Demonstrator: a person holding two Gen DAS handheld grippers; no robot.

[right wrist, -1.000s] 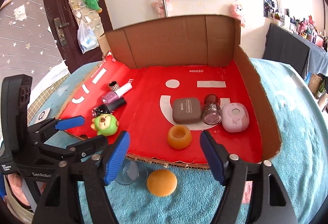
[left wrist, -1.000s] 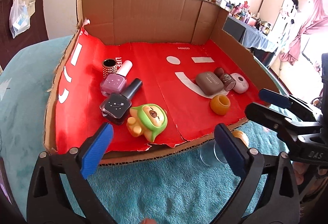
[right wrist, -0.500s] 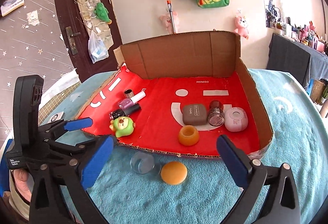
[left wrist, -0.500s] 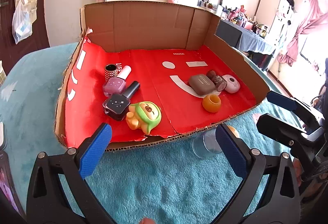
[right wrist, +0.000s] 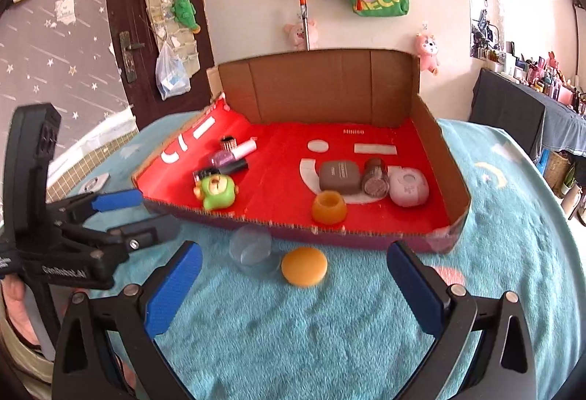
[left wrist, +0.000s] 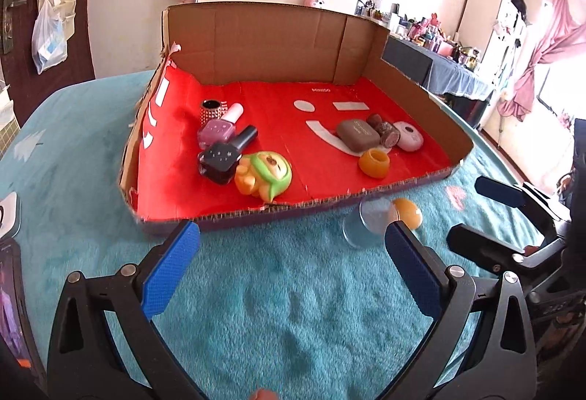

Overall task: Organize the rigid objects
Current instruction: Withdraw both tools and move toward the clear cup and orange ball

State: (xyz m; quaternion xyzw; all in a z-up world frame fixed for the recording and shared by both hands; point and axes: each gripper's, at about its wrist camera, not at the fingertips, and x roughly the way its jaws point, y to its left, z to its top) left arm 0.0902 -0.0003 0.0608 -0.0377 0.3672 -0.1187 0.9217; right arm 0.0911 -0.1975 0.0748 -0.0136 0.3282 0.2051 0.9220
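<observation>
Two grippers are hovering over the teal blanket, both short of the cardboard tray that serves as the landmark here. The left gripper is standing with its blue pads wide apart and nothing between them, and the right gripper is likewise gaping at full spread, gripping nothing.

Inside the tray, on its red floor, toward the left wall, a glittery cap, a pink nail polish bottle and a dark nail polish bottle are lying close together, with a green-hooded toy figure touching the dark bottle on the side nearer the tray's front edge. Toward the tray's right wall, a brown case, a glittery brown jar and a pale pink round case are sitting side by side in a row, touching. An orange cup is standing just in front of the brown case, near the tray's front edge.

Outside the tray, just beyond its front edge, a clear plastic dome and an orange round lid are resting on the blanket beside each other, ahead of the right gripper's open jaws.
</observation>
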